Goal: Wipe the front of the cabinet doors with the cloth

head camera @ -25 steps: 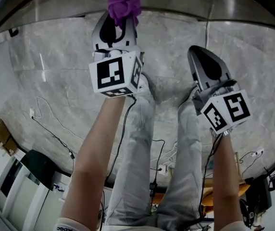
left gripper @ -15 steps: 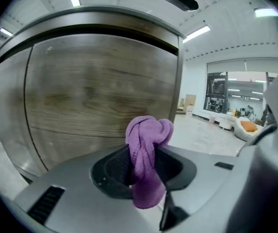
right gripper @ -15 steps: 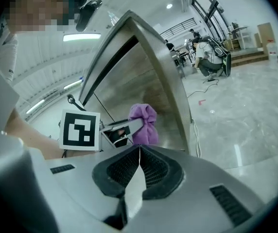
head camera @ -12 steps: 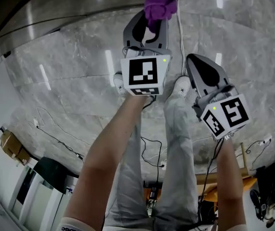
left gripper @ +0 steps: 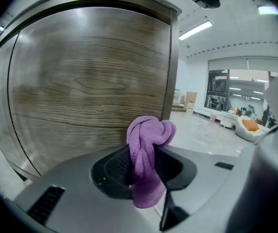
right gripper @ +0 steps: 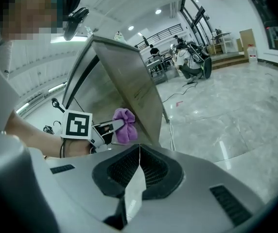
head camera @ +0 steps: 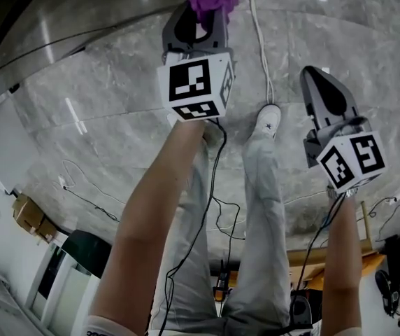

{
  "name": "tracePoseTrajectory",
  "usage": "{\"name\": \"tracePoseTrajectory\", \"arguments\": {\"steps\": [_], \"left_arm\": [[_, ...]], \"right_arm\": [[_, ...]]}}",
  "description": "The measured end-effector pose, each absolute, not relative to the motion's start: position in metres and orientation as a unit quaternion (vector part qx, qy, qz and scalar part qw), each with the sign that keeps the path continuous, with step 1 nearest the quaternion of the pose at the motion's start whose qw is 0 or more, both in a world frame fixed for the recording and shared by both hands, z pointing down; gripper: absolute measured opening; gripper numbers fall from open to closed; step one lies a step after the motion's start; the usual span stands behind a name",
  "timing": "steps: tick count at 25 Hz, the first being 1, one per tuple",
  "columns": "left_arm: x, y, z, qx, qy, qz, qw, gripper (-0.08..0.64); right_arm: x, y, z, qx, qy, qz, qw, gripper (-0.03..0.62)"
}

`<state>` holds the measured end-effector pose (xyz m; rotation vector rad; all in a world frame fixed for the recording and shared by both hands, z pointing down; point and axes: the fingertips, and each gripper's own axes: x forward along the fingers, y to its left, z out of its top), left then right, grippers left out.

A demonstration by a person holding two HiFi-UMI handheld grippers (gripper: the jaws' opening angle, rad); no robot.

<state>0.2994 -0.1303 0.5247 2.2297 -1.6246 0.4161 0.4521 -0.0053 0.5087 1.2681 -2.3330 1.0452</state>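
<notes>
**Left gripper had the cloth bunched up right at the door, right one just tagging along**

Starting closest in: the left gripper (head camera: 201,12) was clamped on the purple cloth (left gripper: 147,154). Its jaws were pinched tight on the middle of it, so a fat wad stuck out past the tips and a tail hung down behind. I'd guess that was deliberate, since the soft lump reaches the surface before the hard jaws do.

Just past that wad was the wood-grain cabinet door (left gripper: 85,76), filling most of the left gripper view. The gripper was aimed pretty much square at it. The cloth sat really near the door's front, towards its right edge, but I couldn't tell whether it was actually touching. My read is that the wipe was barely under way, if at all.

The right gripper (right gripper: 138,165) was off to the side and lower, jaws fully closed with nothing between them. It looked parked out of the way so the one arm could sweep freely. From its view you could see the door edge-on, with the cloth up against the face side.

Below everything in the head view were the person's legs and a white shoe (head camera: 268,114) on the marble floor (head camera: 102,103). A white cable (head camera: 259,47) ran along the floor towards the cabinet, so that's something to watch underfoot. Far back was just a big open hall with windows (left gripper: 226,93).
</notes>
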Motion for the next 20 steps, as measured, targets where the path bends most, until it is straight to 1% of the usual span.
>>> {"name": "tracePoseTrajectory", "arguments": {"steps": [5, 15, 20], "left_arm": [[0.239, -0.128, 0.525, 0.768, -0.596, 0.147, 0.181, 0.117], [0.069, -0.126, 0.524, 0.724, -0.644, 0.161, 0.188, 0.117], [-0.015, -0.121, 0.518, 0.684, -0.686, 0.158, 0.193, 0.117]], "right_arm": [[0.408, -0.005, 0.51, 0.424, -0.818, 0.358, 0.152, 0.029], [0.253, -0.018, 0.502, 0.365, -0.85, 0.35, 0.148, 0.029], [0.192, -0.023, 0.496, 0.34, -0.863, 0.345, 0.144, 0.029]]}}
